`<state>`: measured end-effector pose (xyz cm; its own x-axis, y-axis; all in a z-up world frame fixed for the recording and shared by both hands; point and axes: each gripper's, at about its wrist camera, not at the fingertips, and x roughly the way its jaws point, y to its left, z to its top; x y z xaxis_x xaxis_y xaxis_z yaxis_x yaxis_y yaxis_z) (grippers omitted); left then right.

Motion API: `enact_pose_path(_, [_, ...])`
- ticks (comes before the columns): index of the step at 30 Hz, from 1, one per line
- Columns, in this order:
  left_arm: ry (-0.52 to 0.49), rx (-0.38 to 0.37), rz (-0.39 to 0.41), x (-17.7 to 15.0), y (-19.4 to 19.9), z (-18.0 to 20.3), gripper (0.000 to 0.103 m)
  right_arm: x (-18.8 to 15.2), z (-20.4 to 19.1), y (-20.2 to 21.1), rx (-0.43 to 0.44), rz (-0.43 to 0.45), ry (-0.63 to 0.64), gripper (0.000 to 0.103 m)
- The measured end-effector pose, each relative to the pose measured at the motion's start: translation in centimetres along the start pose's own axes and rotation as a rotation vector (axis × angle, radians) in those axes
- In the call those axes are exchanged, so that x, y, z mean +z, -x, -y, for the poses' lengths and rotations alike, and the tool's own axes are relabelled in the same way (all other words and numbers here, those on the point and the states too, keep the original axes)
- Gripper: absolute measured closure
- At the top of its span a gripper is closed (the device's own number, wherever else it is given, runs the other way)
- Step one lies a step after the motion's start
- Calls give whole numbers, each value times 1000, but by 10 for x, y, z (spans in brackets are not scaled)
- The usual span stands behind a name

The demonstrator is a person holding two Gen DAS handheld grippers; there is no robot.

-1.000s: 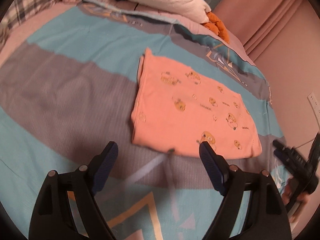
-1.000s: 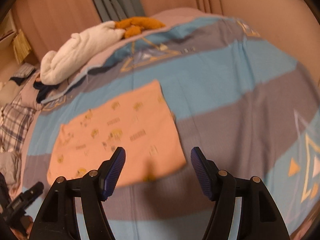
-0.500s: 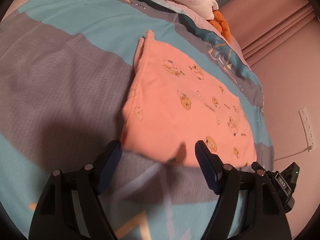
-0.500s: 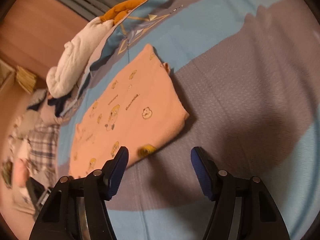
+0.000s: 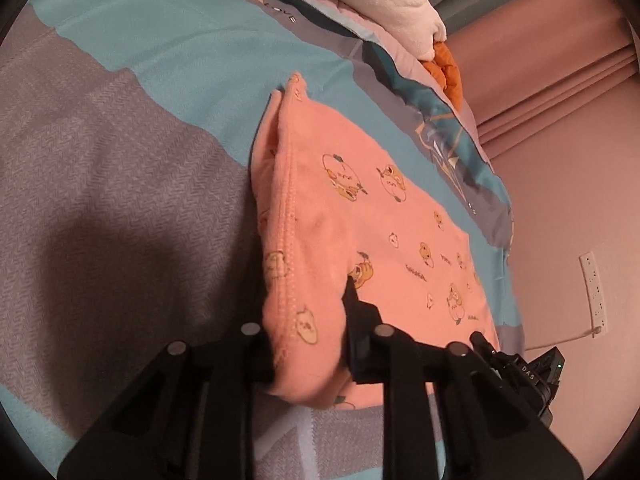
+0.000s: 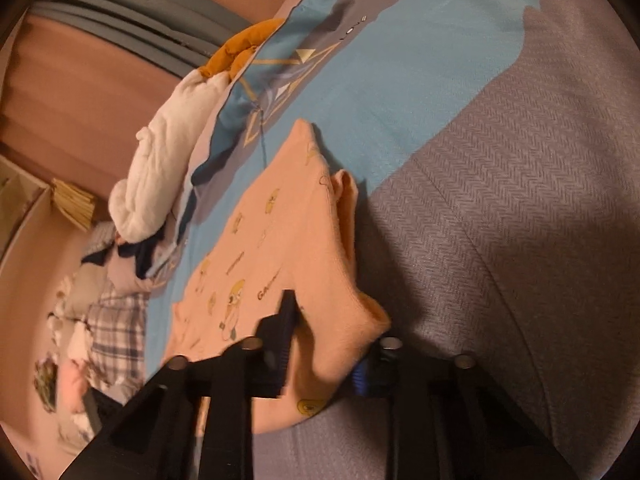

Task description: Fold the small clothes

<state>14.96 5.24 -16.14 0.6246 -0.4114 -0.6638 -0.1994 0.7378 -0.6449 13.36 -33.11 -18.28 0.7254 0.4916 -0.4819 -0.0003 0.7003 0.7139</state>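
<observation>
Left wrist view: both grippers, left gripper (image 5: 308, 344) and right gripper (image 6: 324, 356), are closing, pinching the peach garment (image 5: 360, 220) at its lower-frame corners; lift them evenly.

I've got the folded garment (image 5: 360, 216) lying flat on the bed cover (image 5: 120, 168), its near edge bunched up between my two tongs, the left tongs (image 5: 310, 344) at its near left corner and the right tongs (image 6: 324, 344) at its near right corner, both pairs of jaws closing with cloth between them. Beyond the garment, at the far end of the bed, a rolled blanket (image 6: 168, 160) lies on the cover with a stuffed toy (image 6: 236, 50) just beside it, and in my right view a heap of clothes (image 6: 108, 312) sits off to the garment's left.
</observation>
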Motion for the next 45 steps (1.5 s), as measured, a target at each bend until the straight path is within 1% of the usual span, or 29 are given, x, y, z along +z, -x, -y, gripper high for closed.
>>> enact_pose_path(2, [-6, 8, 30, -3, 10, 4, 87, -2, -6, 9, -4, 23, 30, 85])
enact_pose_path(3, [-14, -1, 41, -5, 17, 7, 87, -4, -10, 18, -4, 32, 42, 88])
enact_pose_path(4, [-21, -10, 44, -7, 20, 10, 88, -2, -10, 22, -6, 37, 46, 93])
enact_pose_path(5, [-36, -18, 41, -9, 25, 13, 88, -2, -12, 29, -10, 46, 49, 94])
enact_pose_path(7, [-62, -2, 30, -15, 30, 17, 88, -2, -17, 43, -29, 59, 64, 95])
enact_pose_path(10, [-105, 14, 27, -27, 39, 22, 88, -6, -28, 57, -7, 68, 110, 95])
enact_pose_path(15, [-87, 8, 12, -44, 59, 15, 88, -21, -35, 80, 1, 61, 149, 95])
enact_pose_path(19, [-92, 28, -31, -61, 74, 12, 88, -35, -31, 94, -11, 40, 137, 95])
enact_pose_path(21, [-100, 53, -50, -70, 79, 11, 87, -44, -28, 102, -34, 34, 136, 95])
enact_pose_path(25, [-114, 103, -79, -85, 79, 8, 87, -52, -22, 104, -66, 22, 112, 95])
enact_pose_path(31, [-128, 166, -91, -91, 68, 5, 84, -58, -4, 85, -134, -6, 97, 95])
enact_pose_path(36, [-123, 183, -102, -91, 64, 1, 79, -60, 12, 77, -135, -27, 38, 95])
enact_pose_path(38, [-128, 188, -103, -92, 64, 1, 78, -60, 15, 75, -144, -36, 27, 90])
enact_pose_path(39, [-134, 191, -103, -93, 65, 1, 78, -62, 16, 75, -149, -37, 24, 85])
enact_pose_path(42, [-138, 199, -103, -94, 67, 1, 78, -63, 15, 73, -151, -35, 27, 82])
enact_pose_path(45, [-116, 192, -107, -95, 68, -1, 77, -64, 13, 71, -155, -22, 30, 78])
